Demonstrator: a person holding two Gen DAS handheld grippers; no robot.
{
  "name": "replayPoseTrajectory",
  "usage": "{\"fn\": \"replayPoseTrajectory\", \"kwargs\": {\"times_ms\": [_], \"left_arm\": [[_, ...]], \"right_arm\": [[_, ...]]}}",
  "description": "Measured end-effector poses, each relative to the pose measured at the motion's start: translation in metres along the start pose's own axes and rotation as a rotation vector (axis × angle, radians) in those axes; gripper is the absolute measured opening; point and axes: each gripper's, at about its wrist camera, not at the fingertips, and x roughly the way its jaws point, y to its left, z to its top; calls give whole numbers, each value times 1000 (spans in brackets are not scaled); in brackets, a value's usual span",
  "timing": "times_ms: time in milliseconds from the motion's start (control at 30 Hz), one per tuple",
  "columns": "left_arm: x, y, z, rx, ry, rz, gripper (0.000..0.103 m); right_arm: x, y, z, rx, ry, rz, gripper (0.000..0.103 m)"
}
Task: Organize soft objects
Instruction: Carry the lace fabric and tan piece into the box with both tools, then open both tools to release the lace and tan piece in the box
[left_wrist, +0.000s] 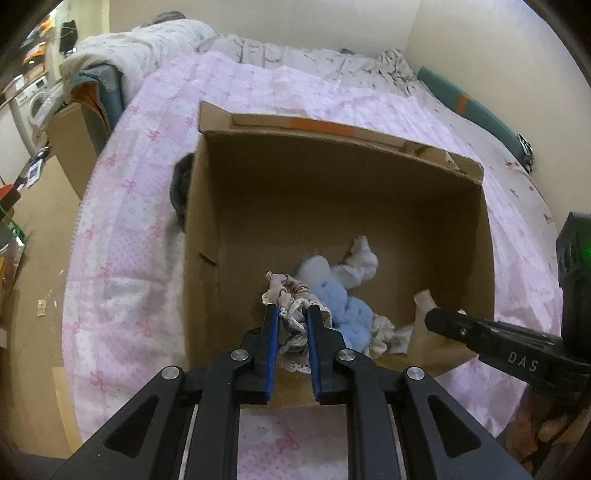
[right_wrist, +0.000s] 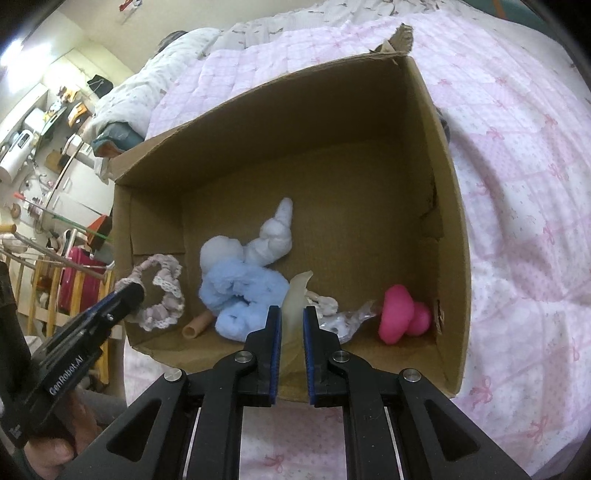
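An open cardboard box (left_wrist: 207, 229) (right_wrist: 448, 229) stands on a pink quilted bed. My left gripper (left_wrist: 292, 314) is shut on a beige lace-trimmed scrunchie (left_wrist: 288, 291) and holds it over the box's near left edge; it also shows in the right wrist view (right_wrist: 162, 291). My right gripper (right_wrist: 291, 314) is shut on a floppy translucent cream piece (right_wrist: 295, 295) above the box's near wall. Inside the box lie a blue and white plush toy (right_wrist: 243, 291) (left_wrist: 343, 295), a pink heart-shaped toy (right_wrist: 402, 314), crinkled clear wrap (right_wrist: 351, 317) and a small beige tube (right_wrist: 194, 328).
The pink quilt (left_wrist: 258, 96) (right_wrist: 517, 184) spreads around the box. A dark object (left_wrist: 181, 184) lies against the box's outer left wall. A folded duvet (left_wrist: 129, 55) sits at the bed's far end. Cluttered shelves and furniture (right_wrist: 44, 147) stand beyond the bed's left side.
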Motion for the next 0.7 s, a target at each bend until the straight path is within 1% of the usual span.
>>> {"fn": "replayPoseTrajectory", "kwargs": {"times_ms": [100, 167, 233, 300, 333, 433, 567, 633, 667, 700], "left_arm": [[1, -4, -1, 12, 2, -10, 15], [0, -6, -1, 16, -6, -13, 19], [-2, -5, 1, 6, -14, -11, 27], [-3, -4, 2, -6, -17, -7, 50], [-5, -4, 2, -12, -23, -2, 54], [-10, -5, 2, -9, -37, -3, 55], [-19, -5, 5, -5, -72, 26, 55], [-25, -2, 6, -18, -86, 24, 55], [-30, 1, 6, -35, -90, 10, 55], [-34, 3, 7, -52, -94, 0, 55]], "right_arm": [[0, -1, -1, 1, 4, 5, 12], [1, -2, -1, 3, 8, 6, 12], [1, -3, -1, 9, 7, 10, 12], [1, -3, -1, 17, 6, 13, 14], [1, -4, -1, 19, 4, 14, 14], [0, -4, 0, 29, 2, 23, 14], [-6, -5, 1, 38, -22, 36, 16], [-10, -6, 2, 54, -34, 53, 26], [-13, -6, 3, 64, -45, 66, 37], [-16, -6, 3, 73, -58, 77, 56]]}}
